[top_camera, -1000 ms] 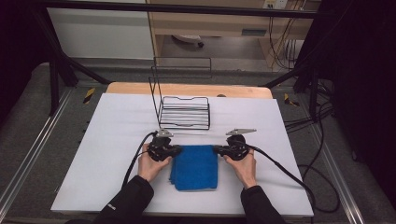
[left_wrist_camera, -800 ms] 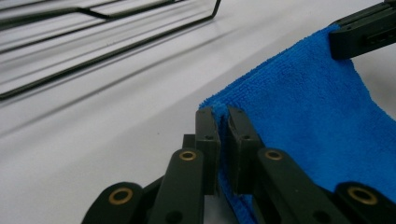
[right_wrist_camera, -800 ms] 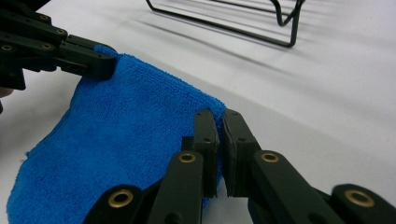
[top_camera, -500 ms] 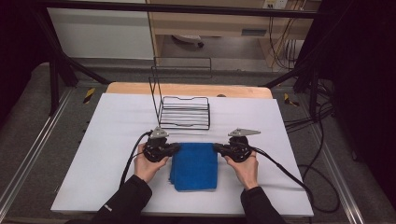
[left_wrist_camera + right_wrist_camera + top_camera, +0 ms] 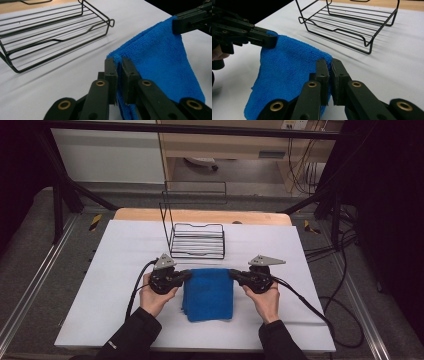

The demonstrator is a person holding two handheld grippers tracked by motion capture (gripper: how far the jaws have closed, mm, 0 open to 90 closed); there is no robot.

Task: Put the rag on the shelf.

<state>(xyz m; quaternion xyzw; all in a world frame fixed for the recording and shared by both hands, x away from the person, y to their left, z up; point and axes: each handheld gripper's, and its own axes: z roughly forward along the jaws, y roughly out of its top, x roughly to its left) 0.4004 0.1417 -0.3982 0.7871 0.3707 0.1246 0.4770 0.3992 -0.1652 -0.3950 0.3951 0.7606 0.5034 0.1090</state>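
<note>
Cloth (image 5: 208, 292) — blue, folded terry — hangs between the two grippers above the white table (image 5: 110, 265), just in front of the wire rack (image 5: 197, 240). Its far edge is stretched level from one gripper to the other, and the rest drapes down toward the person, with the lower edge at or near the table top; whether it touches cannot be told.

Left gripper (image 5: 186, 275) is clenched on the cloth's far left corner. In the left gripper view its jaws stand nearly together with a pinch of blue pile (image 5: 160, 57) between the pads (image 5: 111, 75), and the other gripper's jaws (image 5: 190, 21) clamp the opposite corner at upper right.

Right gripper (image 5: 234, 274) is clenched on the far right corner. In the right gripper view the pads (image 5: 322, 75) press the cloth's edge (image 5: 287, 75), and the left gripper (image 5: 268, 38) bites the other corner at upper left.

Rack stands empty on the table beyond the cloth, well apart from both grippers, its tall handle loop rising at the back left. A hand (image 5: 155, 300) holds each gripper from below, dark sleeves (image 5: 132, 337) entering at the bottom edge — cables trail off to either side.
</note>
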